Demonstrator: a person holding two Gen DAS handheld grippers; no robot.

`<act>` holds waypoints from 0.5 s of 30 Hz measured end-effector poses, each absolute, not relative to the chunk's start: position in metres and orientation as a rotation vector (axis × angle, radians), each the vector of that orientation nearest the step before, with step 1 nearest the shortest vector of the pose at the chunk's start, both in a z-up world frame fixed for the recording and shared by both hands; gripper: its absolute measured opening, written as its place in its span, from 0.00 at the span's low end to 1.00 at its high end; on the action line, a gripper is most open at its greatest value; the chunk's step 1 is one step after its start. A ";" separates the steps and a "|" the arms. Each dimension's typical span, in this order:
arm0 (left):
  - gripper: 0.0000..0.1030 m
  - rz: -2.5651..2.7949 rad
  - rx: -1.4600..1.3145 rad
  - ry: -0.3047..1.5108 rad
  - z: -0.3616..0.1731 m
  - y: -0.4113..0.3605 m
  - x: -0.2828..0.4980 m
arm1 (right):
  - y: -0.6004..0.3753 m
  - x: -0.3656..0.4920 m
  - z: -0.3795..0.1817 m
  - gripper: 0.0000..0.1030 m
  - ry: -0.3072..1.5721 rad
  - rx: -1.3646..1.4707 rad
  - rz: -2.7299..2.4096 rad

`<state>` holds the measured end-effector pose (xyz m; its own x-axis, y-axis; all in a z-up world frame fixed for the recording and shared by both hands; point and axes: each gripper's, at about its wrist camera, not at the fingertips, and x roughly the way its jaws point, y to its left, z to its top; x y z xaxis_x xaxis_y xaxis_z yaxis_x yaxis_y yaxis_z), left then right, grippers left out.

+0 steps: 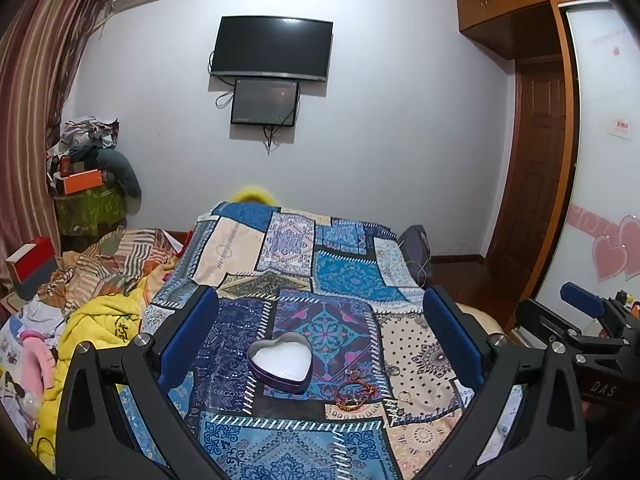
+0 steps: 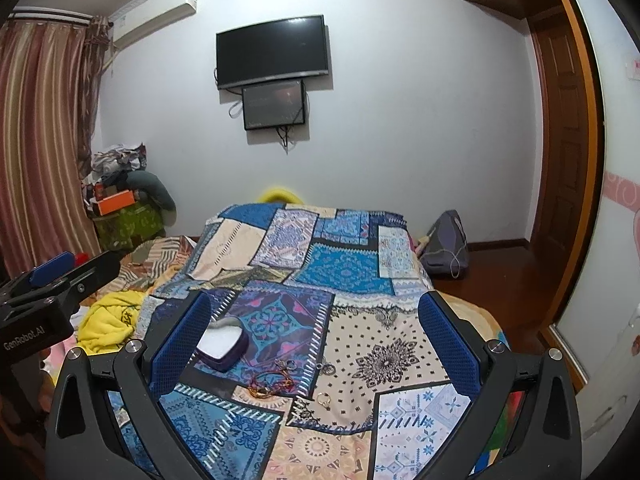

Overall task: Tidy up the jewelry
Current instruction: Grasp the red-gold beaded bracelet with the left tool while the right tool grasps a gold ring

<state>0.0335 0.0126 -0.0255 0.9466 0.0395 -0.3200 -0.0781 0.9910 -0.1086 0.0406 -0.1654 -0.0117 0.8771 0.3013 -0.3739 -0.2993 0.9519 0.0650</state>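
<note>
A purple heart-shaped tin with white padding sits open on the patchwork cloth; in the right wrist view the tin lies partly behind the left finger. A red and orange beaded bracelet lies just right of the tin. A small gold ring lies further right. Small silver pieces lie near the bracelet. My left gripper is open and empty above the tin. My right gripper is open and empty above the jewelry.
The patchwork cloth covers a raised surface on the bed. Rumpled yellow bedding lies to the left. A grey bag sits on the wooden floor at the right. A wardrobe door stands at the right.
</note>
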 end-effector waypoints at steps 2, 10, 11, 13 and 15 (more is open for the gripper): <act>1.00 0.061 -0.115 0.351 -0.031 0.012 0.042 | -0.167 0.047 -0.017 1.00 0.409 0.004 0.306; 1.00 0.079 -0.094 0.472 -0.065 0.012 0.080 | -0.176 0.076 -0.051 1.00 0.534 -0.014 0.286; 1.00 0.077 -0.086 0.492 -0.071 0.012 0.086 | -0.178 0.079 -0.057 1.00 0.557 -0.019 0.283; 1.00 0.066 -0.069 0.527 -0.085 0.010 0.095 | -0.181 0.086 -0.069 1.00 0.604 -0.031 0.274; 1.00 0.034 -0.058 0.585 -0.101 0.009 0.106 | -0.185 0.094 -0.084 1.00 0.649 -0.045 0.263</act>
<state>0.1057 0.0088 -0.1008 0.8332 0.0157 -0.5527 -0.0489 0.9978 -0.0454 0.0936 -0.1847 -0.0836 0.7646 0.2281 -0.6028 -0.2561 0.9658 0.0406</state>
